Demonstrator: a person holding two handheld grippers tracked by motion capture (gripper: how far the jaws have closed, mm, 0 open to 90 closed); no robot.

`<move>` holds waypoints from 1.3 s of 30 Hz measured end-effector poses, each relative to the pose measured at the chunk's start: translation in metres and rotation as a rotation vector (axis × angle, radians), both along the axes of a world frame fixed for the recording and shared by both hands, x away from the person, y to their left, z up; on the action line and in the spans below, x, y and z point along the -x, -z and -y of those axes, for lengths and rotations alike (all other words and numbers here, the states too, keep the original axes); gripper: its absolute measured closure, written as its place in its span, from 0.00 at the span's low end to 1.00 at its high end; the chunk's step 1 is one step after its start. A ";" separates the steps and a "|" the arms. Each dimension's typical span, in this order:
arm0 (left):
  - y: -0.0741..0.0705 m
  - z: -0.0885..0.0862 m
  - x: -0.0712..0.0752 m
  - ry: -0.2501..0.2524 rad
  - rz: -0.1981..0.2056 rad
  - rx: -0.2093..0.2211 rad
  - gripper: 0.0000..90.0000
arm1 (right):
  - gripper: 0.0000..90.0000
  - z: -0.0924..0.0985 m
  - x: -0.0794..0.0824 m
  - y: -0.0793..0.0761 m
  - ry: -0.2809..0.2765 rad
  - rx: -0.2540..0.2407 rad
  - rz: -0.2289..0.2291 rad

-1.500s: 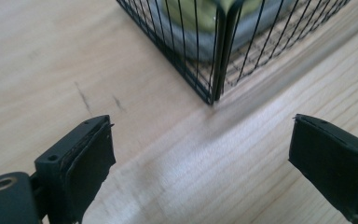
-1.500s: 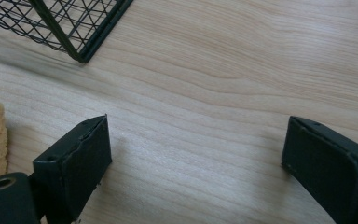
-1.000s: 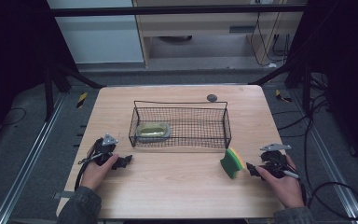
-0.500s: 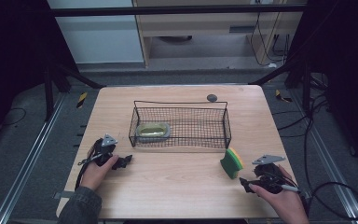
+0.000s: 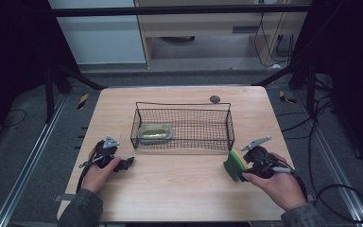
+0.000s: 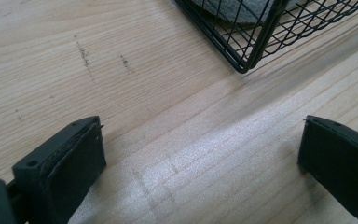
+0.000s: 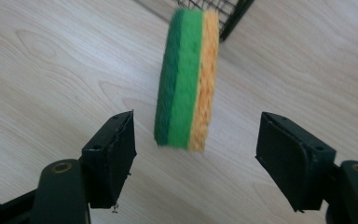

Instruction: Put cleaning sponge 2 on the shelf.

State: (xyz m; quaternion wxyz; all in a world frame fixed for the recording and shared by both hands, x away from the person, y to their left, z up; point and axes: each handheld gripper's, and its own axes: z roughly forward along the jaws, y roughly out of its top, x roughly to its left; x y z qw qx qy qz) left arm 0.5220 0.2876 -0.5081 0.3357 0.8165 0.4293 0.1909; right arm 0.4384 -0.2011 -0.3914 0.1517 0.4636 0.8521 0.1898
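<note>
Right gripper [image 5: 240, 169] nearer sponge [image 5: 235, 164], jaws closing, untouching.

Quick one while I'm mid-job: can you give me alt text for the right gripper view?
A green and yellow sponge stands on edge on the wooden table, between the right claw's two black jaws, which have just been closing but do not touch it. A corner of the black wire basket shows at the top edge.
</note>
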 end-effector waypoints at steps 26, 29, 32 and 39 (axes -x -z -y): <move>0.000 0.000 -0.001 -0.001 -0.002 0.002 0.00 | 0.60 -0.018 -0.050 0.031 0.004 -0.019 -0.187; 0.000 0.000 -0.001 -0.001 -0.003 0.002 0.00 | 0.68 -0.018 -0.050 0.031 -0.004 -0.015 -0.186; 0.000 0.000 -0.001 -0.001 -0.002 0.002 0.00 | 0.71 -0.017 -0.049 0.028 -0.008 -0.023 -0.178; 0.000 0.000 -0.001 -0.001 -0.003 0.002 0.00 | 0.71 -0.001 -0.048 0.012 -0.008 -0.036 -0.119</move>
